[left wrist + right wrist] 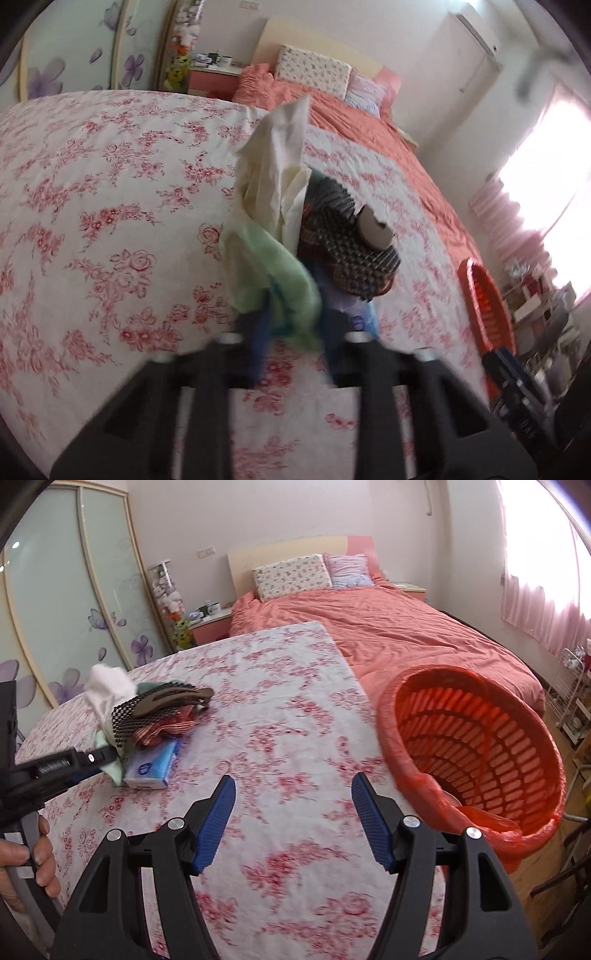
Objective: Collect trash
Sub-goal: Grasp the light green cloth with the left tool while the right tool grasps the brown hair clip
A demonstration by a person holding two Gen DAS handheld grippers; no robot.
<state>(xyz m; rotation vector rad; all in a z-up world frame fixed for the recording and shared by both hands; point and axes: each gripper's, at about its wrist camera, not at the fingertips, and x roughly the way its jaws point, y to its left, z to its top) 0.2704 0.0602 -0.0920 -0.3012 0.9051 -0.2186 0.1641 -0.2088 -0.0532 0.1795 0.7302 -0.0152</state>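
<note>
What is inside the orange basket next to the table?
Inside the orange basket only a red plastic bag liner shows, bunched at the near rim. No trash is visible; the bottom is partly hidden by the liner.

Coral-covered bed point(388, 627) — perhaps sunlit curtains point(535, 590).

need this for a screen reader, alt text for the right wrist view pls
Open right gripper with blue fingers hovers over a floral tablecloth, beside an orange slatted basket lined with a red bag. At left, the left gripper pinches crumpled tissue near a tissue pack.
</note>
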